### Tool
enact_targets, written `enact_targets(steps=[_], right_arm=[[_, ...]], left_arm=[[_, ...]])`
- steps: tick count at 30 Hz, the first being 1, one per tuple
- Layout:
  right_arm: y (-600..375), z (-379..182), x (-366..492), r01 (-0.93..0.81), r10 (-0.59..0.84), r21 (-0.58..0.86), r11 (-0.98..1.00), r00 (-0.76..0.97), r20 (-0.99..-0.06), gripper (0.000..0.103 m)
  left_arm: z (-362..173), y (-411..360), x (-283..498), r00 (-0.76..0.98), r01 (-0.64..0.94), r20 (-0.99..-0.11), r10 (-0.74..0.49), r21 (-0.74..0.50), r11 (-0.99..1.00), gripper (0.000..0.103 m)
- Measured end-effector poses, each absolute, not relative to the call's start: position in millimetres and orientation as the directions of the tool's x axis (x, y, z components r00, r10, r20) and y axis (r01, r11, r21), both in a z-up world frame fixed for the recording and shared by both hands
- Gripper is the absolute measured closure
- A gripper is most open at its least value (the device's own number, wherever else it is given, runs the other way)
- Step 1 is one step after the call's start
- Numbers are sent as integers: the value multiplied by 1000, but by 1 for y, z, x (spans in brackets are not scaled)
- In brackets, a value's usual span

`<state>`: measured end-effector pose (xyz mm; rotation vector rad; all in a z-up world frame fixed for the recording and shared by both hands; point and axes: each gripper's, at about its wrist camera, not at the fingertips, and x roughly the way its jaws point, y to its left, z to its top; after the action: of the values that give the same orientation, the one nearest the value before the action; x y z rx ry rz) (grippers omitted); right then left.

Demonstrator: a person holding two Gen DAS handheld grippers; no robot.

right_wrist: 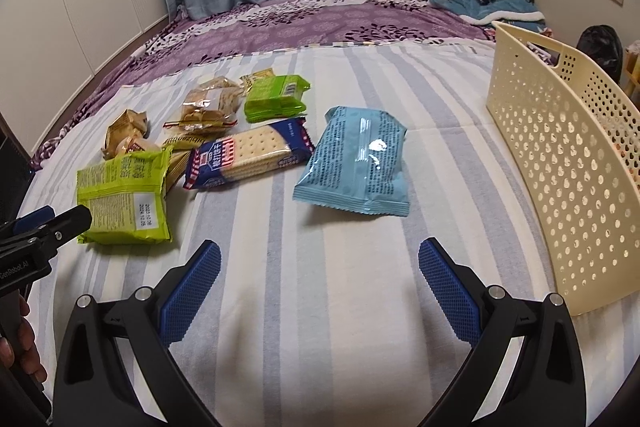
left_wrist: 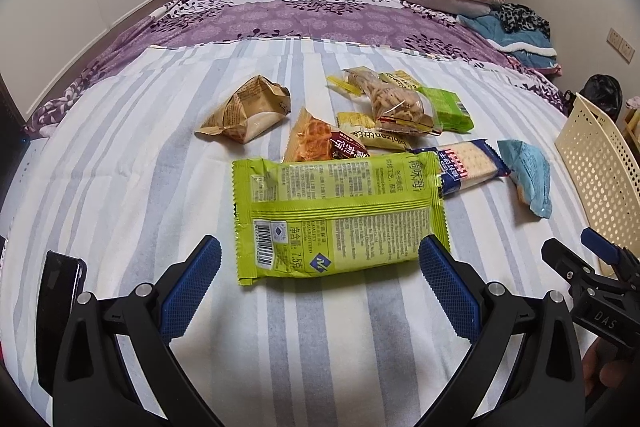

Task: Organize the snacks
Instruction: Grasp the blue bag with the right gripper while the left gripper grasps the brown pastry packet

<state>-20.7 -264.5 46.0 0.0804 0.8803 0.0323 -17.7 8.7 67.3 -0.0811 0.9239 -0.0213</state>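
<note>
**Both tongs spread over the snack pile on the striped sheet**

My left gripper (left_wrist: pixel 320 275) hangs with its 2 blue pads spread wide, empty, just short of the lime-green packet (left_wrist: pixel 340 215), which lies flat, back side up. I can read "7.5" beside its barcode, and in the right wrist view a date stamp, "2024 10 05". My right gripper (right_wrist: pixel 320 279) is spread as well, pinching nothing, with bare striped sheet (right_wrist: pixel 312 307) between its pads. The light-blue packet (right_wrist: pixel 356 163) lies just ahead of it, its print too small to read.

The cracker pack (right_wrist: pixel 252 155), blue-ended with a clear window, lies between those 2 packets. Behind it sit a clear bag of biscuits (left_wrist: pixel 400 103), a green box (left_wrist: pixel 448 109), a yellow wrapper (left_wrist: pixel 376 137) reading "bibizan", an orange-red pack (left_wrist: pixel 320 143) and a brown paper-look pack (left_wrist: pixel 248 111).

The cream perforated basket (right_wrist: pixel 560 163) stands at the right, well apart from the pile. The other rig's body reads "DAS" in my left view and "GenRobot.AI" in my right.
</note>
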Motion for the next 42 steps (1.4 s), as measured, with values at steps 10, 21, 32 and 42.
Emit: enact_targets(steps=[10,21,32,42], right_arm=[[-274,48,-18,26,55,93,995,638,-768,5],[-280,47,-4,42,42,87,995,625,-779,5],[-277,38,21,40,47,88,995,595,-803,5],[-276,35,50,48,59,107,993,582,-811,5]], left_arm=[[77,37,-4,619,-65,-784,-45,-108,992,2],[80,75,47,627,-98,-779,-4,-84,992,2],[59,92,113,573,-56,-819,-23,-67,996,2],[29,103,157,505,-21,-861,-56,-77,997,2]])
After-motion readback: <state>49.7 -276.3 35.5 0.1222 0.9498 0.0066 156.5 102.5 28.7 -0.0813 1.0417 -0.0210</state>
